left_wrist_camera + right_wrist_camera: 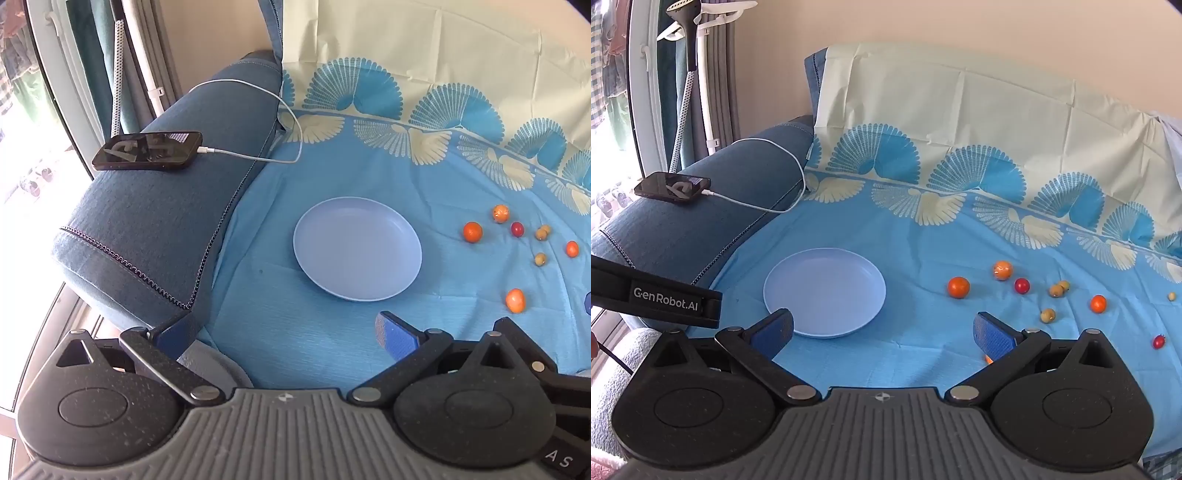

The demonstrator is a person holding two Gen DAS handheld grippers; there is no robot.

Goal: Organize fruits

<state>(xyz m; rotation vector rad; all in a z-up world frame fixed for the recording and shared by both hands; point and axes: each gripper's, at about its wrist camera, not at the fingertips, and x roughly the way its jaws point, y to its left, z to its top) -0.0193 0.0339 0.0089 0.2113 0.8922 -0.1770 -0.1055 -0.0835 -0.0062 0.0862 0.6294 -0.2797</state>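
Note:
An empty pale blue plate (357, 248) (824, 292) lies on a blue cloth over a sofa seat. To its right several small fruits are scattered: orange ones (472, 232) (959, 287), a dark red one (517, 229) (1021, 285) and small yellowish ones (540, 259) (1048, 315). One orange fruit (515, 300) lies nearest, mostly hidden behind the right finger in the right wrist view. My left gripper (288, 330) hangs open in front of the plate, holding nothing. My right gripper (884, 330) is open too, just short of the plate's near right edge.
A dark phone (147, 150) (673, 187) on a white charging cable (258, 157) rests on the blue sofa armrest (147, 229) at the left. The cloth-draped backrest (960, 110) rises behind. A window and a stand are at far left. A black strap (657, 295) crosses the left edge.

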